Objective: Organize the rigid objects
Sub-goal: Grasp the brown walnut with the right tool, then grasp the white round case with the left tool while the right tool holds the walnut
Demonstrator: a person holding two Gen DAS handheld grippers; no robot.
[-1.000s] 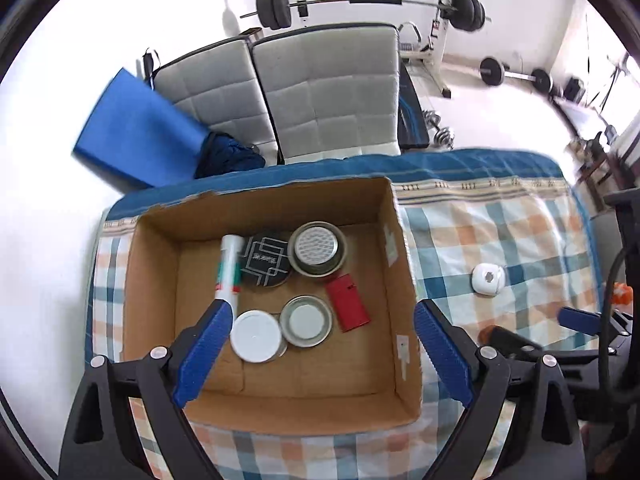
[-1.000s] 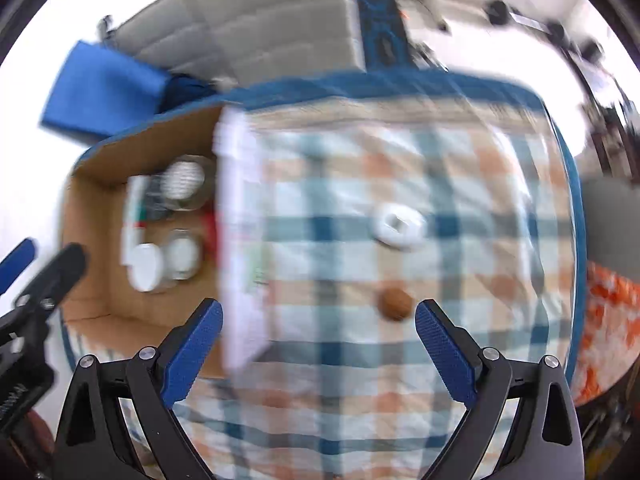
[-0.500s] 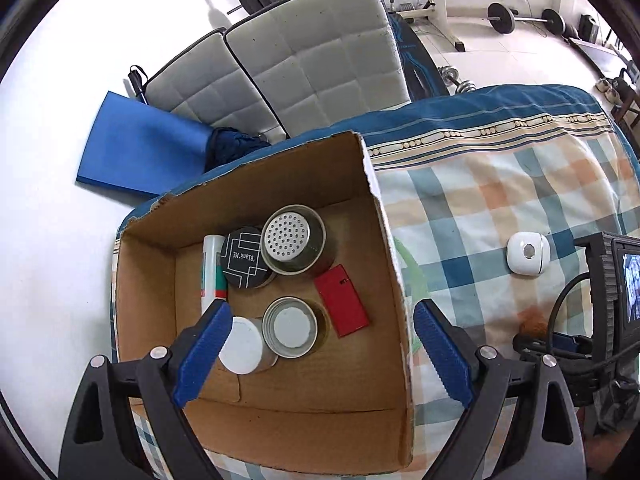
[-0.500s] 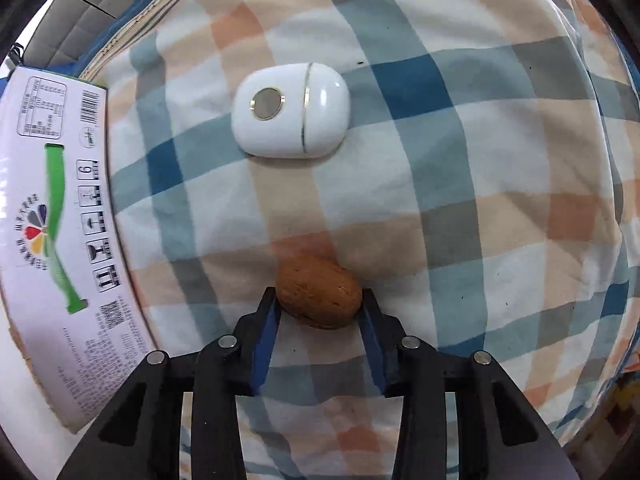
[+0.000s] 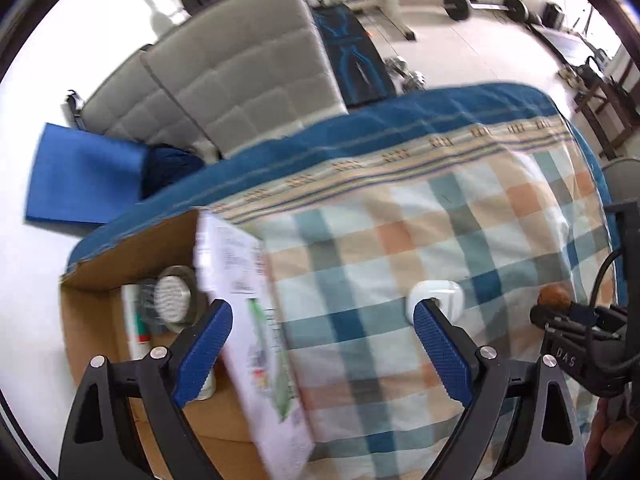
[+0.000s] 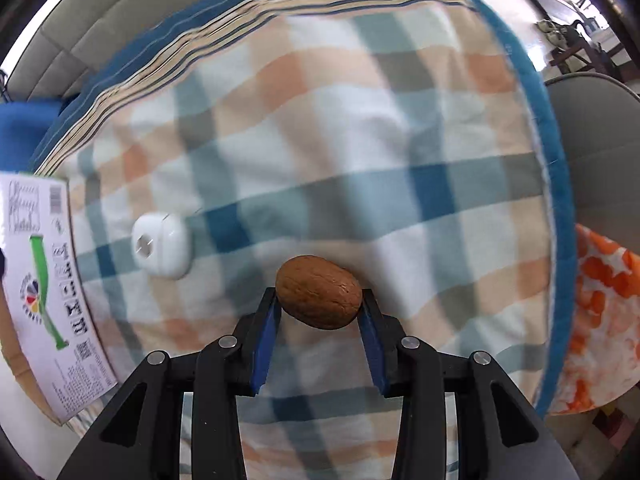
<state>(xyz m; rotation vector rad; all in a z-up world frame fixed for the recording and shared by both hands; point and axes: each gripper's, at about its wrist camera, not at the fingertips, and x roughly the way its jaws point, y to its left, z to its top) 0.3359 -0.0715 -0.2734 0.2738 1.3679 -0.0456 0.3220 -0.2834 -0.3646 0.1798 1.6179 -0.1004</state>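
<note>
My right gripper (image 6: 319,300) is shut on a brown walnut-like nut (image 6: 319,291) and holds it above the checked cloth; it also shows in the left wrist view (image 5: 554,297). A white rounded case (image 6: 161,245) lies on the cloth to its left, also seen in the left wrist view (image 5: 438,295) just beyond my right blue finger. My left gripper (image 5: 322,338) is open and empty, over the right wall of the cardboard box (image 5: 90,312). Inside the box I see a perforated metal lid (image 5: 173,299) and a white tube (image 5: 134,320).
The box's white printed outer wall (image 5: 256,332) stands between the box and the cloth (image 6: 360,140). Grey cushions (image 5: 224,76), a blue mat (image 5: 76,176) and gym weights (image 5: 456,0) lie beyond the bed. An orange patterned fabric (image 6: 600,320) is at the right.
My right gripper has lifted the nut off the cloth and pulled back from the white case. My left gripper has swung right, from over the box toward the cloth.
</note>
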